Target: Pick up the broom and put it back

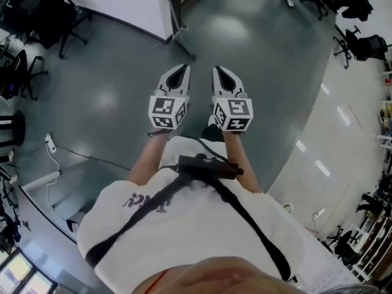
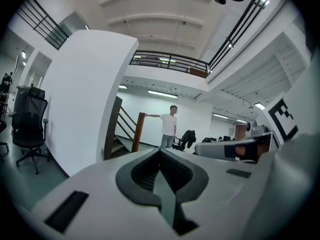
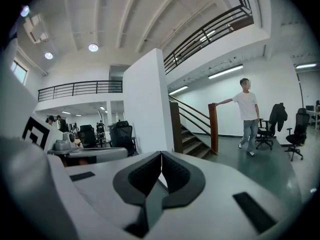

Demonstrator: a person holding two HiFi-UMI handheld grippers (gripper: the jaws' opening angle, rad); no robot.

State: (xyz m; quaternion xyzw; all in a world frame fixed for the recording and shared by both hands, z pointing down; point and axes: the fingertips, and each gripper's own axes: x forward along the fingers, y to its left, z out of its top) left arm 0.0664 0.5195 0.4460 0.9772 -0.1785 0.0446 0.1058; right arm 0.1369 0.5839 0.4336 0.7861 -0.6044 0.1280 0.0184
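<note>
Head view, left tool (image 1: 182,70), right tool (image 1: 218,71), grey floor (image 1: 257,48), chairs (image 1: 43,14)

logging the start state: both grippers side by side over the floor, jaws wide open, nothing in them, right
No: the left gripper and right gripper are side by side over the floor with nothing in them, but their jaws are shut, not wide open. Each gripper view shows this.

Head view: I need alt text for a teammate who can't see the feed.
Seen from above, a person in a white T-shirt holds the white left claw and white right claw side by side, both shut and empty, over a glossy grey-green floor. No broom shows; black office chairs stand at the edges.
</note>
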